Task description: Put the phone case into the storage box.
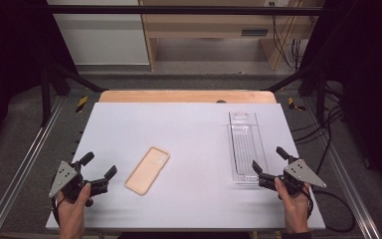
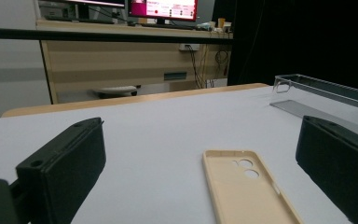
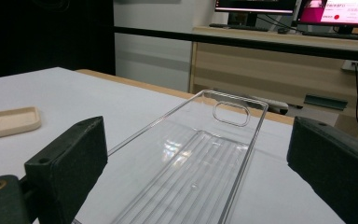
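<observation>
The left gripper (image 1: 101, 171) has its jaws spread wide with nothing between them; just ahead of it, toward its right jaw, a beige rubbery phone case (image 1: 147, 170) lies hollow side up on the white table (image 1: 189, 139). The right gripper (image 1: 268, 160) is likewise released, the near end of a clear ribbed plastic tray (image 1: 244, 147) lying between its jaws. Beyond, monitors (image 2: 163, 8) glow; their writing is unreadable.

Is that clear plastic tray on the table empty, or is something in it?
Empty. The clear tray shows only its ribbed floor through the plastic, with nothing lying inside; the beige phone case lies apart on the table.
</observation>
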Demonstrator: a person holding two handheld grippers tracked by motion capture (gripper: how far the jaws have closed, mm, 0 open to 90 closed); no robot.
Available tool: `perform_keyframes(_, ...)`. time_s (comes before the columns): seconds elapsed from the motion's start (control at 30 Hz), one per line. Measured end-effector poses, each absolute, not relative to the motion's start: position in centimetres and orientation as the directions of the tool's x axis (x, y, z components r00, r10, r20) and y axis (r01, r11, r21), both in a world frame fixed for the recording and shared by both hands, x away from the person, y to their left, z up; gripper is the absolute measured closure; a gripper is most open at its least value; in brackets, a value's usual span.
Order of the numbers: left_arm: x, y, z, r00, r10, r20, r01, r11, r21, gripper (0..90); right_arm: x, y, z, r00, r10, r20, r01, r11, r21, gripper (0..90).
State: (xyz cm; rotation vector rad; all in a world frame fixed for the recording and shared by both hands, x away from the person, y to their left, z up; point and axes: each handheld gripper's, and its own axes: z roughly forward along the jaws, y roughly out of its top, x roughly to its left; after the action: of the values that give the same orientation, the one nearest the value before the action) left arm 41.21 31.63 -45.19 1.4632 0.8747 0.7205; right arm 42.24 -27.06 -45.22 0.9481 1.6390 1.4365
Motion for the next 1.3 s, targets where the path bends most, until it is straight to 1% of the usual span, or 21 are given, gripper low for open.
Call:
perform_keyframes(0.17, 41.3, 31.5, -45.2, 0.517, 0.853, -0.072, 0.126, 0.007, 0.992, 1.0, 42.1, -27.3, -45.1, -0.442, 0.894, -0.071, 0.036, 0.097, 0.995, 5.0)
perform_keyframes(0.33, 41.3, 31.3, -45.1, 0.519, 0.852, -0.070, 0.140, -0.003, 0.990, 1.4, 42.0, -27.3, -45.2, -0.440, 0.895, -0.077, 0.037, 0.104, 0.994, 4.3)
perform_keyframes(0.37, 41.2, 31.3, -45.1, 0.505, 0.861, -0.058, 0.138, -0.015, 0.990, 1.8, 41.9, -27.3, -45.1, -0.437, 0.896, -0.076, 0.037, 0.103, 0.994, 4.2)
perform_keyframes(0.43, 41.2, 31.3, -45.1, 0.502, 0.863, -0.061, 0.147, -0.015, 0.989, 2.3, 41.9, -27.3, -45.1, -0.436, 0.897, -0.075, 0.038, 0.102, 0.994, 4.1)
perform_keyframes(0.63, 41.2, 31.0, -45.1, 0.509, 0.859, -0.054, 0.164, -0.035, 0.986, 2.8, 41.9, -27.2, -45.2, -0.431, 0.899, -0.077, 0.045, 0.107, 0.993, 4.1)
perform_keyframes(0.77, 41.0, 30.7, -44.8, 0.518, 0.852, -0.073, 0.174, -0.022, 0.984, 2.8, 42.0, -27.0, -45.3, -0.432, 0.899, -0.073, 0.048, 0.104, 0.993, 4.1)
perform_keyframes(1.0, 41.2, 29.7, -44.6, 0.529, 0.845, -0.077, 0.212, -0.045, 0.976, 2.8, 42.0, -27.0, -45.3, -0.431, 0.899, -0.071, 0.052, 0.103, 0.993, 3.9)
perform_keyframes(1.23, 41.6, 28.5, -44.2, 0.549, 0.833, -0.069, 0.218, -0.063, 0.974, 2.7, 41.9, -27.1, -45.3, -0.433, 0.900, -0.061, 0.056, 0.094, 0.994, 3.8)
perform_keyframes(1.3, 41.9, 27.9, -43.9, 0.557, 0.828, -0.054, 0.223, -0.087, 0.971, 2.7, 42.0, -27.2, -45.3, -0.432, 0.900, -0.052, 0.057, 0.085, 0.995, 3.9)
